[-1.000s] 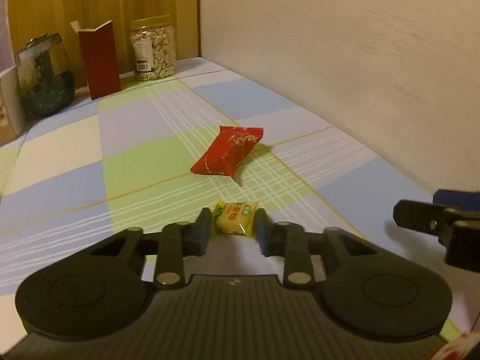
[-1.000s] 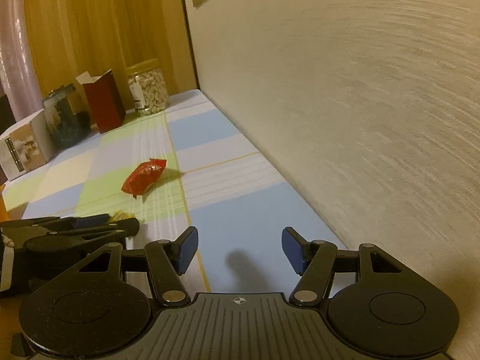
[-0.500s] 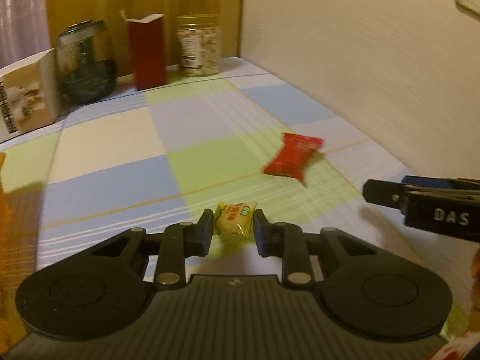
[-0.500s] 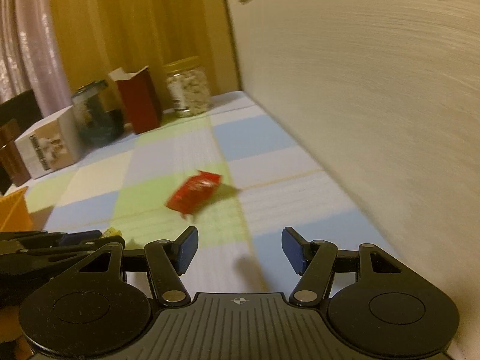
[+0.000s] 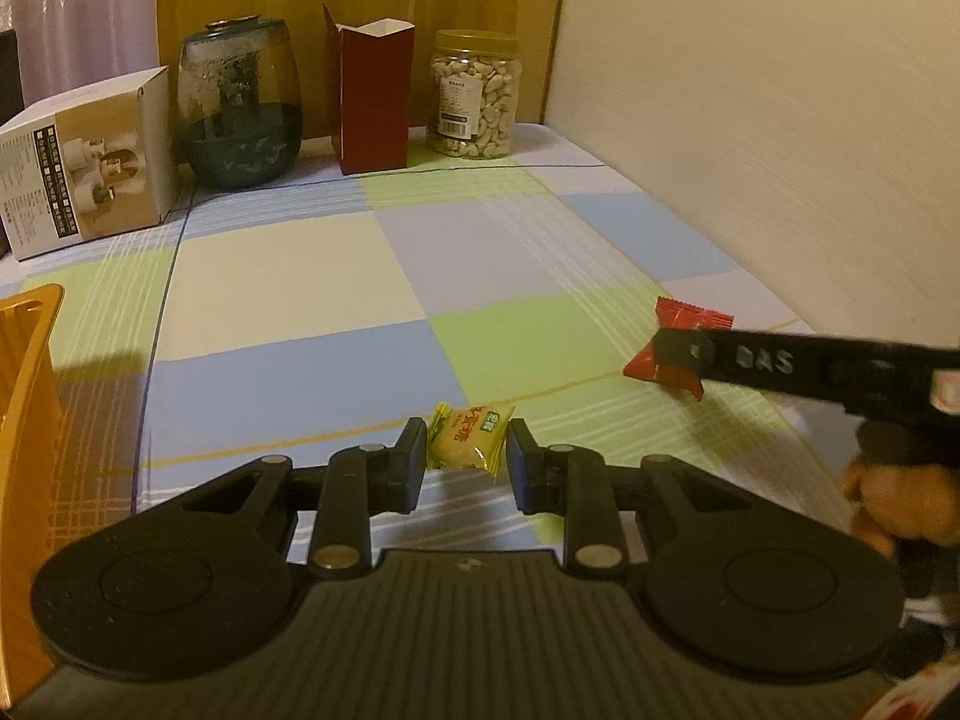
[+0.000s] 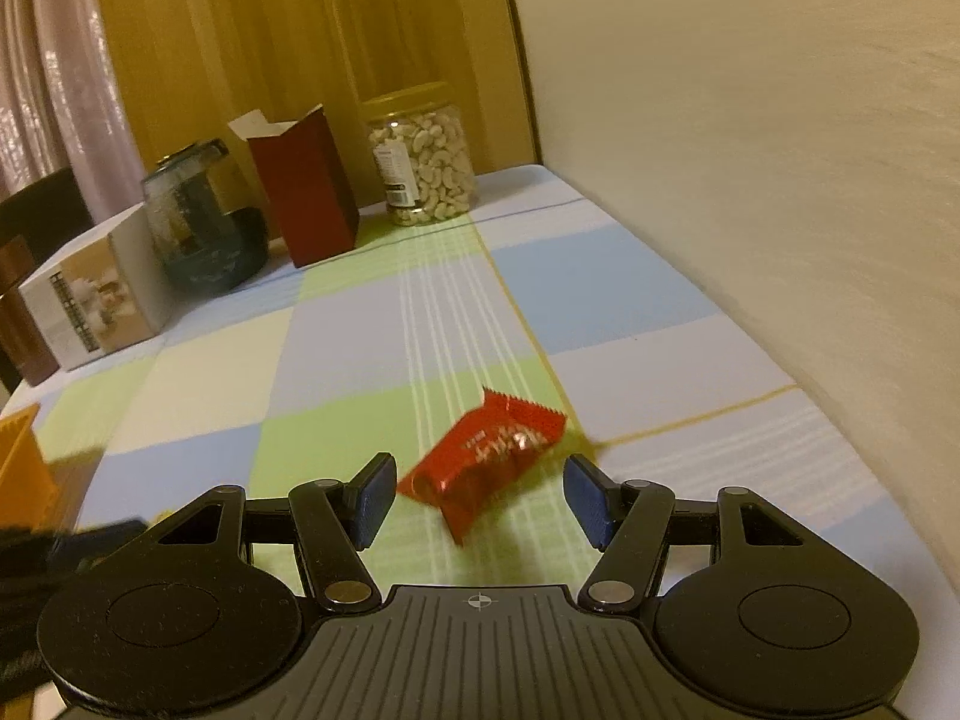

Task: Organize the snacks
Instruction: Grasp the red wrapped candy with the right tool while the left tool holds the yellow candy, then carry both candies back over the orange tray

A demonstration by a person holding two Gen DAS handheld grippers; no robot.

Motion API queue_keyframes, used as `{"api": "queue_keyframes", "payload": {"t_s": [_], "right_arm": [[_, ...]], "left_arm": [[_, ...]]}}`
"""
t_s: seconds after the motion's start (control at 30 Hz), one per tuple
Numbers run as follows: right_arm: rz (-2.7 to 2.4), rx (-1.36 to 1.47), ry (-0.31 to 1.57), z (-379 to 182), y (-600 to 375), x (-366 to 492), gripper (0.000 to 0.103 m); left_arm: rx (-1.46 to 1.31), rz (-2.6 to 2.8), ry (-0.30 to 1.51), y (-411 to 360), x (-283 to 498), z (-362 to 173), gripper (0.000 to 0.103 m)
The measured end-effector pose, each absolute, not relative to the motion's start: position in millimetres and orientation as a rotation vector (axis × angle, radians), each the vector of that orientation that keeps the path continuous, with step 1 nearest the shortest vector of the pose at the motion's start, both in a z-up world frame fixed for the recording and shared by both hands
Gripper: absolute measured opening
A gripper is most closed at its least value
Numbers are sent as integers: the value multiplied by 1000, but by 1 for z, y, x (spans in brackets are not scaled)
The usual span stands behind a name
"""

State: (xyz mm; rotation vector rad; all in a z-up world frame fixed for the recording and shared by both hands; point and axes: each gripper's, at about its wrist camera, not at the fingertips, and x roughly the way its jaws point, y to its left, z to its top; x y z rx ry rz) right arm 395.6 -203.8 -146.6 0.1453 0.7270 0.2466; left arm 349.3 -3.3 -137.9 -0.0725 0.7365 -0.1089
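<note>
Your left gripper (image 5: 467, 457) fingers clamped on a small yellow wrapped candy (image 5: 469, 437) above the checked-cloth desk (image 5: 288, 276), your right gripper (image 6: 480, 498) fingers spread around a red foil snack packet (image 6: 487, 453) lying near the wall.

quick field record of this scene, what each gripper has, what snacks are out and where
left gripper: shut on the yellow candy
right gripper: jaws open, nothing held, red snack packet lying on the cloth between them
table: checked cloth
orange bin: left edge of the table
back row: white box, glass jar, dark red carton, cashew jar
</note>
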Motion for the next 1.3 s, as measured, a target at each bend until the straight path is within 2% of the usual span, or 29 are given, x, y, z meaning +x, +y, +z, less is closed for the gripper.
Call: {"api": "queue_keyframes", "payload": {"t_s": [0.13, 0.27, 0.33, 0.37, 0.43, 0.83, 1.3], "right_arm": [[227, 133, 749, -155, -195, 408, 62], [229, 80, 740, -157, -184, 408, 45], [220, 58, 738, -157, -181, 404, 42], [215, 56, 738, -157, -181, 403, 34], [221, 60, 740, -154, -182, 398, 31], [226, 59, 754, -121, -185, 335, 30], [226, 108, 735, -53, -195, 236, 30]], "left_arm": [[-87, -106, 740, 0, 350, -139, 25], [-92, -105, 741, 2, 349, -139, 25], [-91, -103, 742, 3, 346, -139, 25], [-90, -103, 744, 3, 345, -139, 25], [-88, -103, 747, 3, 342, -138, 25], [-92, -109, 756, -4, 296, -114, 25], [-119, -103, 732, 0, 211, -61, 25]]}}
